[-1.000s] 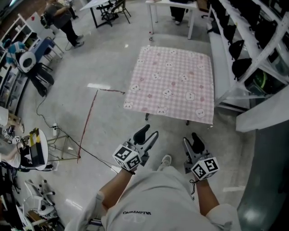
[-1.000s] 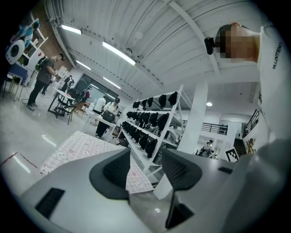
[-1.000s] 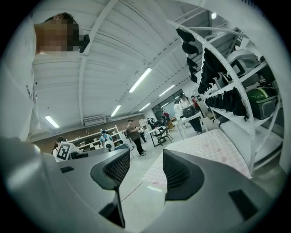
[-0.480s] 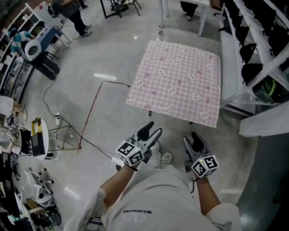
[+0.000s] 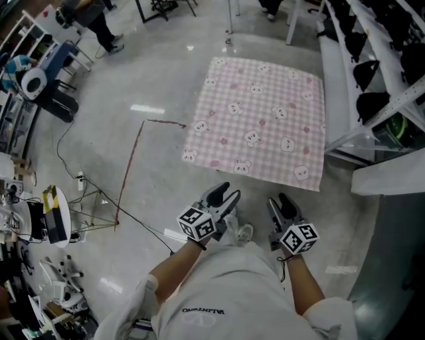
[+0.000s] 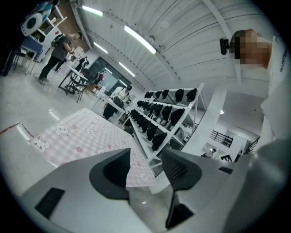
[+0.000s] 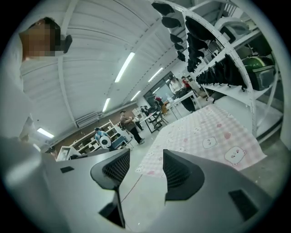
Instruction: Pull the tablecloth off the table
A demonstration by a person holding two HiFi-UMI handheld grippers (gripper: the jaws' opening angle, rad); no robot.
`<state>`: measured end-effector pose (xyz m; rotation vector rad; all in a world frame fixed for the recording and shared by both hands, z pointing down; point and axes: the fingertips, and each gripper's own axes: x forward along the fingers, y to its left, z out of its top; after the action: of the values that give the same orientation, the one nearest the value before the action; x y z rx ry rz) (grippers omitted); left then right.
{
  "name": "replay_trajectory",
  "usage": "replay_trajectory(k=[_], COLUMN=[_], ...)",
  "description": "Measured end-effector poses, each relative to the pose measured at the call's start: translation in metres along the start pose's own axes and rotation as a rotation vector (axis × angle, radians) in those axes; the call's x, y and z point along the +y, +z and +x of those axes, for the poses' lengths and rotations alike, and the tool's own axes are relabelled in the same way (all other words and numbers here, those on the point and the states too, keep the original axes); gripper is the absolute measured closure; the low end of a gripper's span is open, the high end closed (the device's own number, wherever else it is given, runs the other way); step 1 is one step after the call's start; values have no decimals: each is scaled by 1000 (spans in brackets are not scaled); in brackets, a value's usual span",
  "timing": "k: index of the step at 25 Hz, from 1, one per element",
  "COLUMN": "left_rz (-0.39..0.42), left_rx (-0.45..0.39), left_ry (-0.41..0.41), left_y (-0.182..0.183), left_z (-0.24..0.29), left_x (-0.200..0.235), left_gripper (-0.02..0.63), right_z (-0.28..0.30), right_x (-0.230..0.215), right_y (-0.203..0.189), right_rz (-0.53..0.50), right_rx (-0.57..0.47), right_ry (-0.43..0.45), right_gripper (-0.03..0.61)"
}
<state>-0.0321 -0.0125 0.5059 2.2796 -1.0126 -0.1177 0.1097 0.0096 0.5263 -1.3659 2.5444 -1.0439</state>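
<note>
A pink checked tablecloth (image 5: 260, 116) with small animal prints covers a low square table ahead of me and hangs over its edges. The tablecloth (image 6: 77, 134) also fills the left gripper view's middle, and the tablecloth (image 7: 204, 134) lies to the right in the right gripper view. My left gripper (image 5: 224, 196) hovers open just short of the cloth's near edge, nothing between its jaws. Further right, my right gripper (image 5: 282, 204) is also open and empty, short of the same edge.
White shelving (image 5: 372, 73) with dark items runs along the table's right side. A cable (image 5: 129, 172) trails over the concrete floor at the left. Desks, chairs and a person (image 5: 89, 20) stand at the far left. My shoe (image 5: 244, 234) shows below the grippers.
The table and cloth have come nearer in the head view; both grippers now sit closer to the cloth's near edge. Their jaws stay open.
</note>
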Motion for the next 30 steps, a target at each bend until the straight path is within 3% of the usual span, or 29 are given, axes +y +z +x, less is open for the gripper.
replay_trajectory(k=[4, 9, 17, 24, 30], left_rz=[-98, -323, -518, -615, -685], left_rx=[64, 82, 109, 95, 59], left_ry=[-1, 30, 35, 86, 137], left_y=[-27, -55, -87, -111, -131], left_z=[19, 33, 52, 70, 85], left_x=[31, 79, 120, 144, 160], left_gripper=[413, 413, 413, 413, 413], right_z=[23, 56, 84, 95, 108], right_x=[-17, -45, -90, -123, -146], right_y=[-14, -40, -72, -93, -104], right_rz=[70, 249, 459, 577, 631], right_rx=[32, 59, 42, 38, 41], right_ry=[-37, -92, -201, -272, -270], right_gripper=[341, 341, 342, 342, 342])
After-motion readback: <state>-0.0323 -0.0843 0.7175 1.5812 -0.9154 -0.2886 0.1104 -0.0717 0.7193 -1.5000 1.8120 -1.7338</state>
